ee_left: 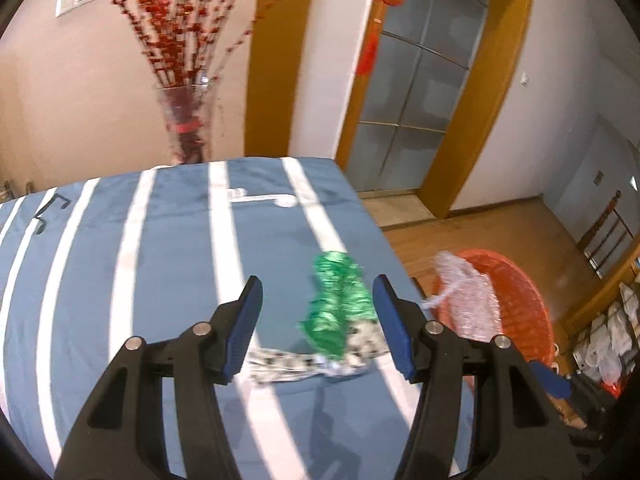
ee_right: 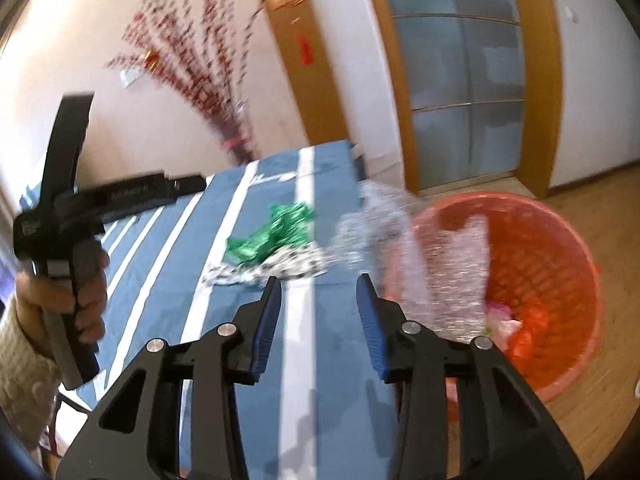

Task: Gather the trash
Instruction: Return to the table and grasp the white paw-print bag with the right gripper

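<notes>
The right gripper (ee_right: 318, 286) has its fingers partly apart, holding nothing. Just beyond them, clear film (ee_right: 404, 240) blurs over the red basket (ee_right: 560, 280). The left gripper (ee_left: 318, 292) gapes empty; green foil (ee_left: 340, 304) lies on the counter (ee_left: 160, 240) between its fingers, untouched.

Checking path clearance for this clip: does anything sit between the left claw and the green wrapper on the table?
Nothing visible does. The left claw is open and empty, and the green wrapper lies just beyond its tips on the striped tablecloth, atop a patterned wrapper.
</notes>
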A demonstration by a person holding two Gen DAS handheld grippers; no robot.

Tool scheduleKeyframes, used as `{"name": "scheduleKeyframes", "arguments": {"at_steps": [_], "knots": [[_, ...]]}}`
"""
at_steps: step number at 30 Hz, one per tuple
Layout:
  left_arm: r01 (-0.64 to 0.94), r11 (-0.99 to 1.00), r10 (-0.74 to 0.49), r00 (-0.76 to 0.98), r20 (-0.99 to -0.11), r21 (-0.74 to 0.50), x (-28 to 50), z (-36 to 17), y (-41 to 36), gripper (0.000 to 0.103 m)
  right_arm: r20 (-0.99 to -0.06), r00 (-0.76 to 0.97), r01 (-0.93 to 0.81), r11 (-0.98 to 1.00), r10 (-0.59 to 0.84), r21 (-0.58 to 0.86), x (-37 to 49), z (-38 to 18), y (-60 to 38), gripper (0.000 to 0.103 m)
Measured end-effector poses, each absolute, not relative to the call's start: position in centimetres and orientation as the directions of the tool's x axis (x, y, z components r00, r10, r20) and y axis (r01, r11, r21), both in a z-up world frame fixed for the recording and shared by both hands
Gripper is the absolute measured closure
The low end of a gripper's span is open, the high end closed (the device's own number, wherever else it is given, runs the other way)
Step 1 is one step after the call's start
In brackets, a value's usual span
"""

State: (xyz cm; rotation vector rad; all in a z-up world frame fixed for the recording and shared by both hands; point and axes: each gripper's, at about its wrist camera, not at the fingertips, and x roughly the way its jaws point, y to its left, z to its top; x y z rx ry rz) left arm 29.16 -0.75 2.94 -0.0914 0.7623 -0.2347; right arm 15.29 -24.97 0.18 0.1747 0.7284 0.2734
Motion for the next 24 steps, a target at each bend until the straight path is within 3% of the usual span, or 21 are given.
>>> {"name": "scheduleKeyframes", "arguments": {"at_steps": [10,20,21,22,24], "knots": [[0.091,0.986,-0.160,0.727,-0.668,-0.138,28.9,2.2,5.7,0.046,-0.715,0.638,-0.132,0.955,0.286,0.264,20.7,-3.3,-19.0,0.062],[0.010,0.988,-0.113,0.724,-0.680,-0.154,29.0,0.9,11.5,0.046,-0.816,0.558,0.004,0.983,0.148,0.181,25.1,-6.8,-15.3,0.062],[0.006,0.988,-0.113,0.722,-0.682,-0.156,29.1,0.7,11.8,0.046,-0.814,0.564,-0.012,0.987,0.139,0.161,24.9,-6.9,-15.0,0.065],[0.004,0.988,-0.112,0.721,-0.684,-0.157,29.1,0.6,11.9,0.046,-0.811,0.566,-0.046,0.988,0.149,0.150,24.7,-7.0,-14.7,0.079],[0.003,0.987,-0.116,0.715,-0.689,-0.163,29.2,0.2,12.0,0.046,-0.807,0.572,-0.076,0.989,0.147,0.126,24.2,-6.9,-14.5,0.087]]}}
